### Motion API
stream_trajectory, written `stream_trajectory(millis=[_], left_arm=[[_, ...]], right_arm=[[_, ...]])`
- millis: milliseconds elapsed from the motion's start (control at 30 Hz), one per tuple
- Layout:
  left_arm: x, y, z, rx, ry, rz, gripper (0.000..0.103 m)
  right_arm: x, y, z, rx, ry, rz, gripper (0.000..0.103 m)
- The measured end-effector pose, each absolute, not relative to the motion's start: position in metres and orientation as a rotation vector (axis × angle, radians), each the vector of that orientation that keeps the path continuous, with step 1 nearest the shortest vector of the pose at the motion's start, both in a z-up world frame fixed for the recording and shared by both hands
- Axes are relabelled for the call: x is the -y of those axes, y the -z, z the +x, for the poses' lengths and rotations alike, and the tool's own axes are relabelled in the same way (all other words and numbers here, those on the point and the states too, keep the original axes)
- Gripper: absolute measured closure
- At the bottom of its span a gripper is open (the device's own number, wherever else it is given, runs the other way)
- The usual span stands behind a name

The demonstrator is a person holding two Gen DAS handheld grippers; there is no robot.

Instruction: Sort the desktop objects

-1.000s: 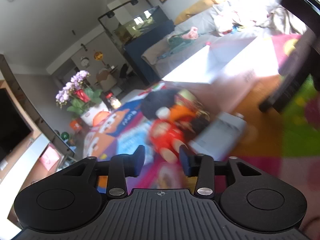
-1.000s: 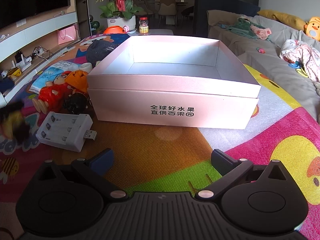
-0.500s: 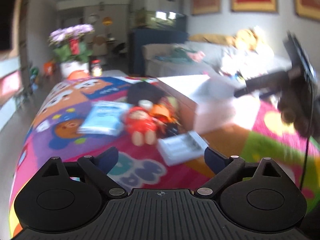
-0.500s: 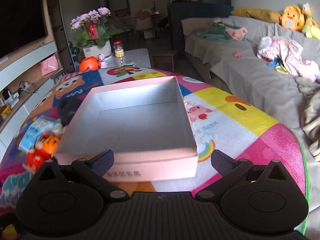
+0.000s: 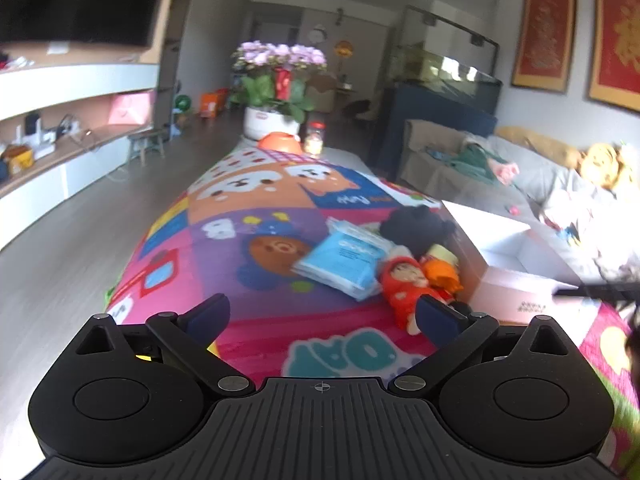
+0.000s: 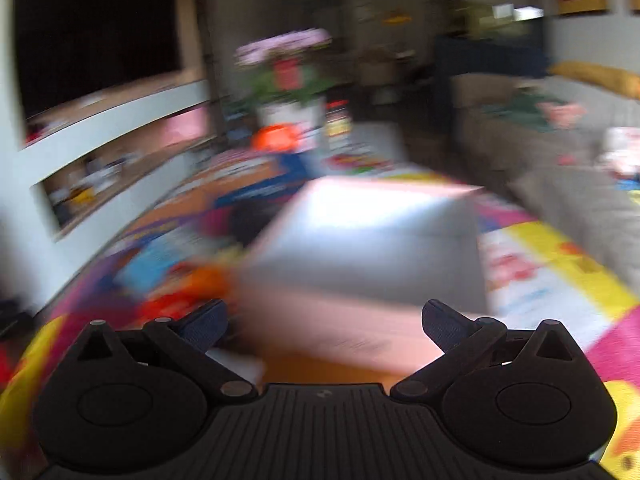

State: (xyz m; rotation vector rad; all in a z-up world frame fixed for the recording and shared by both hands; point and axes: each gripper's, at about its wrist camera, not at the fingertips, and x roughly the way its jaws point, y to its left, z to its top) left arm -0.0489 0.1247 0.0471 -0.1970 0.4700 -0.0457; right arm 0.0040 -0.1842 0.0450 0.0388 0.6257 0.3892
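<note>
Left gripper [image 5: 322, 314] jaws have just been opening, now wide and empty; right gripper [image 6: 324, 324] also spread, empty. Pink box [image 5: 516, 276] sits right of frame, its print unreadable. Only the left view resolves the red doll [image 5: 402, 284] and blue packet [image 5: 344, 260] lower center; the right view is blurred. Mat [image 5: 224, 264] lies bare at left.

Blurred pink box [image 6: 360, 280] ahead of the right gripper [image 6: 324, 320], fingers [image 6: 204, 324] wide apart, empty.

Black ribbed tool [image 5: 322, 314] body, round side discs, silver screws, blue-padded fingers [image 5: 206, 314].
</note>
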Motion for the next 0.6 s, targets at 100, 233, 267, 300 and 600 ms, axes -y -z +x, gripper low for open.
stream_trajectory(millis=[100, 233, 267, 300, 600], left_arm=[[-0.130, -0.048, -0.049, -0.474, 0.024, -0.216, 0.001], [-0.128, -0.048, -0.054, -0.484, 0.024, -0.224, 0.001], [-0.127, -0.048, -0.056, -0.483, 0.025, -0.220, 0.001], [-0.126, -0.048, -0.058, -0.481, 0.029, -0.214, 0.001], [-0.108, -0.042, -0.063, -0.511, 0.124, -0.176, 0.001]], right_arm=[[0.154, -0.045, -0.018, -0.733, -0.671, 0.069, 0.001], [0.106, -0.044, -0.045, -0.756, -0.854, -0.079, 0.027], [0.096, -0.041, -0.052, -0.760, -0.882, -0.109, 0.034], [0.089, -0.038, -0.058, -0.769, -0.899, -0.142, 0.038], [0.137, -0.031, -0.025, -0.847, -0.694, 0.091, 0.064]])
